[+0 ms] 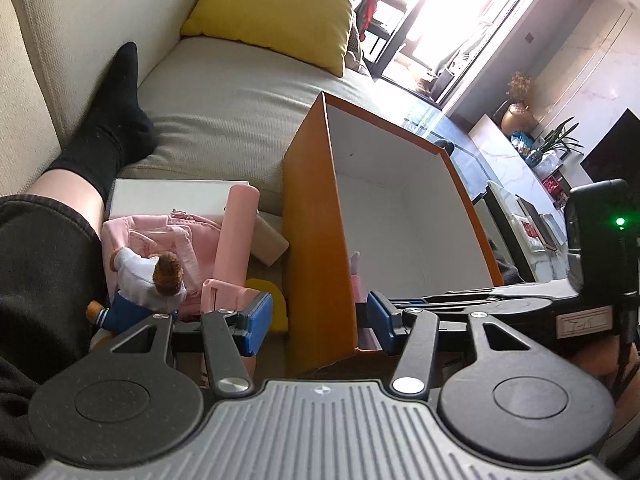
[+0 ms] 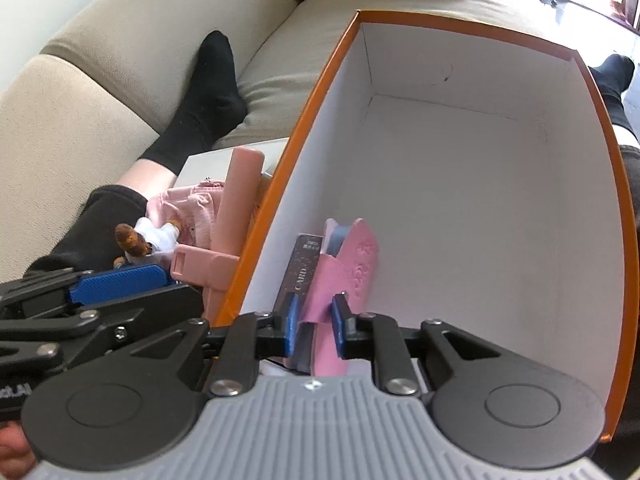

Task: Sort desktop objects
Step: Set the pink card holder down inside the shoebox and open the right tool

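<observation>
— Nearest to the lens is the right gripper [image 2: 314, 322], low inside the orange box [image 2: 624, 208]. What is around it, from the biggest thing down?

— Biggest is the beige sofa [image 1: 224, 112], with a yellow cushion [image 1: 276, 8] at its far end. On the seat lies a person's leg in a black sock [image 1: 116, 108]. Next is the orange box, white inside, which stands on the seat with its open top toward both cameras.

— And beside the box?

— A heap just beside its left wall: a pink garment [image 1: 176, 236], a long pink tube [image 1: 238, 232] that leans over it, and a small doll [image 1: 152, 280] with brown hair and a white top. Under the heap is a white flat thing, maybe a lid; I cannot tell.

— How stand the tongs?

— The left gripper [image 1: 316, 320] has its jaws wide apart, one blue pad on each side of the box's near wall. The pads seem not to press on it. The right gripper has its jaws narrow, closed on a pink case [image 2: 344, 276], with a dark card [image 2: 300, 272] touching the case on its left. Both lie in the near left corner of the box.
</observation>
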Available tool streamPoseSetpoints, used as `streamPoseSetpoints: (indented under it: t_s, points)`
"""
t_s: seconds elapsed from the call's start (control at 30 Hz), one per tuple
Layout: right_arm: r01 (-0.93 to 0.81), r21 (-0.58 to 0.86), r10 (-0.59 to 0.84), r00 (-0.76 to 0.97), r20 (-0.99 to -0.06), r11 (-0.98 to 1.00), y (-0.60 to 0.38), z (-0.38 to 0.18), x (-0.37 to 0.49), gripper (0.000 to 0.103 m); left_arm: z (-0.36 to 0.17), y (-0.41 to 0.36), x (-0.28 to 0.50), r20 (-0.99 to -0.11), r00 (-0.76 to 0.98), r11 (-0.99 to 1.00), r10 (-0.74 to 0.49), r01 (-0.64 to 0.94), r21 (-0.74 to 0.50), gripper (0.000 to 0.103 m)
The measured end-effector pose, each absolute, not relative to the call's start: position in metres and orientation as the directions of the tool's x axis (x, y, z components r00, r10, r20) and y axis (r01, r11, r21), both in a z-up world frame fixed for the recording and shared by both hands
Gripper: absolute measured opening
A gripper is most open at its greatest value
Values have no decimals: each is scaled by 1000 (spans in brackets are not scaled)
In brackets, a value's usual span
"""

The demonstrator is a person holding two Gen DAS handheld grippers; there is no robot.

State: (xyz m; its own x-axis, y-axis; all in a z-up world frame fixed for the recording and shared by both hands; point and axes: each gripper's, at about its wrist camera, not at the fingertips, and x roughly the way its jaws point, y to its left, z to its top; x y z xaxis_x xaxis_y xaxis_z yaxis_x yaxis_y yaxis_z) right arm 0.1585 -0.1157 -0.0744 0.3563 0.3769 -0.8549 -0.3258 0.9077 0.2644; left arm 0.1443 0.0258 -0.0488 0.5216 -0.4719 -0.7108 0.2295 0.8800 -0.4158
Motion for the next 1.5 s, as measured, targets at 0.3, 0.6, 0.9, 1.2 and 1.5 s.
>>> streamPoseSetpoints:
  t_s: [0.3,0.6,0.9,1.2,1.5]
  points:
    - [-302,325,420,340,-842,896,-131,-77,163,22,-49,29,141,-703,530,878,-474,226,-422,61]
    - [-288,375,459,333,-824,881,-147,-80,168,22,-47,24,143,-712,531,886,-459,222,-406,61]
    - [-306,387,476,318,-820,870,-147,-88,170,25,-47,23,142,-722,525,891,-451,217,-399,61]
    - [-371,292,421,337,-842,882,-138,-75,161,18,-48,24,142,-723,525,892,-449,210,-401,61]
    - [-362,313,431,311,-847,878,-134,-84,168,22,-46,25,140,-717,530,889,-453,212,-406,61]
